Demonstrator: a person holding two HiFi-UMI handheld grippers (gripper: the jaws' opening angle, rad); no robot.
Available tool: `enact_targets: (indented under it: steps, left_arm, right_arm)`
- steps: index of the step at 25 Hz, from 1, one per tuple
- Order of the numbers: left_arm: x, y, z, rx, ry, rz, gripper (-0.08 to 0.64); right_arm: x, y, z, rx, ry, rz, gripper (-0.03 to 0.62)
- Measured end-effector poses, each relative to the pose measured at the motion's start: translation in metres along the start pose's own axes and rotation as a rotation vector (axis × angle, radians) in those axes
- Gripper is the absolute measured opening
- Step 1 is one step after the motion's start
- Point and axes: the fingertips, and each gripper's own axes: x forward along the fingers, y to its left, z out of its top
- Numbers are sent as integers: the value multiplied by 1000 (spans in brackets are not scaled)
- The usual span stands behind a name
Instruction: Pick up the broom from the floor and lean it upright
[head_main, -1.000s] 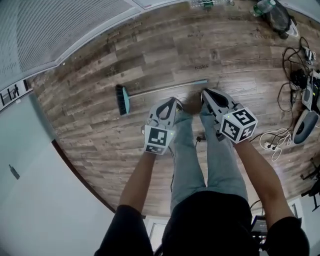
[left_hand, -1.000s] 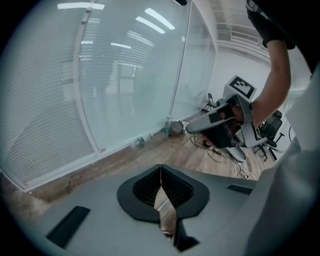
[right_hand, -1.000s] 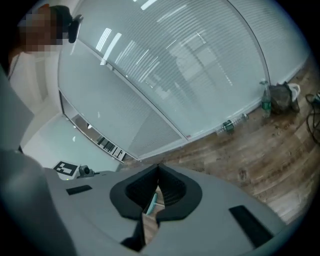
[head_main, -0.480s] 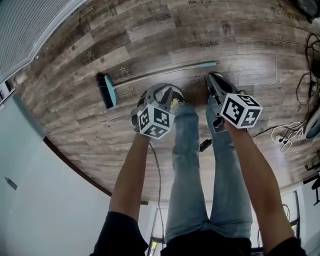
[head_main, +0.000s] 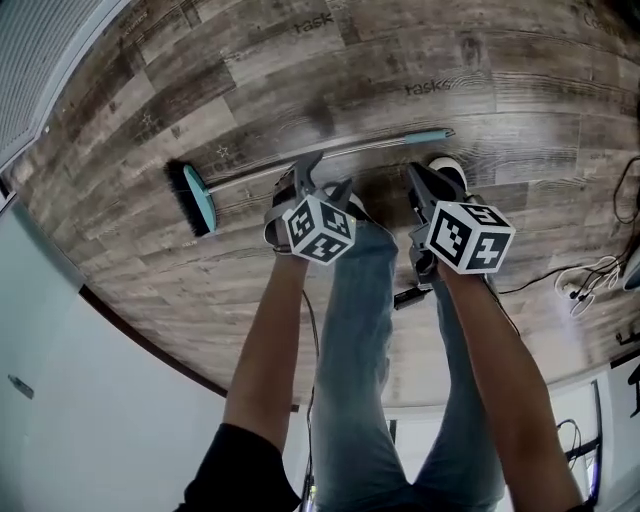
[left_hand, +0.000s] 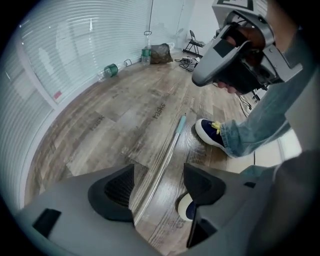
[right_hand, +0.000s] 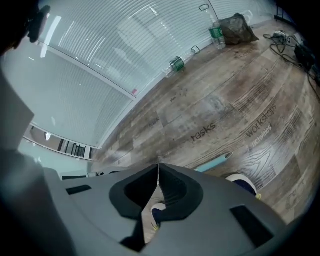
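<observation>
Broom (head_main: 390, 142) lies flat on the floor (head_main: 500, 80), brush head (head_main: 195, 198) at my left. Left gripper (head_main: 320, 176): jaws opening, pole (left_hand: 170, 150) lined up between them, pads not touching it. Right gripper (head_main: 414, 176): closed, empty, near the pole's teal end (right_hand: 212, 163). I judge the broom light and stiff, head-heavy. The thin, slick pole may roll or pivot. Best hold: mid-pole, biased toward the head.
</observation>
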Motion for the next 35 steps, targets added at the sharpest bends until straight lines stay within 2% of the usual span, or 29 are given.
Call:
enact_targets:
  steps: [5, 9, 14, 19, 21, 22, 23, 26, 29, 35]
  left_arm:
    - [64, -8, -30, 16, 88, -22, 325]
    - [99, -7, -46, 36, 134, -4, 325]
    - [127, -7, -58, 113, 208, 7, 324]
    - [135, -7, -57, 180, 266, 43, 260]
    - [135, -7, -56, 201, 264, 47, 220]
    - [134, -8, -55, 212, 261, 41, 150]
    - [133, -9, -54, 223, 257, 32, 109]
    - [129, -2, -47, 250, 235, 30, 100]
    - [122, 8, -35, 225, 195, 41, 100]
    - [94, 11, -6, 236, 82, 58, 96]
  right_arm:
    - [55, -37, -31, 98, 57, -47, 20]
    - [80, -59, -44, 115, 72, -64, 21]
    - [97, -83, -47, 107, 67, -85, 21]
    - [106, -94, -47, 143, 78, -121, 25]
    - [109, -96, -47, 140, 83, -128, 34]
    - [110, -97, -49, 146, 85, -132, 35]
    - [109, -99, -52, 155, 92, -134, 39]
    - [107, -97, -47, 184, 104, -133, 89]
    - [106, -96, -37, 226, 61, -121, 129]
    - [96, -81, -13, 233, -35, -102, 144]
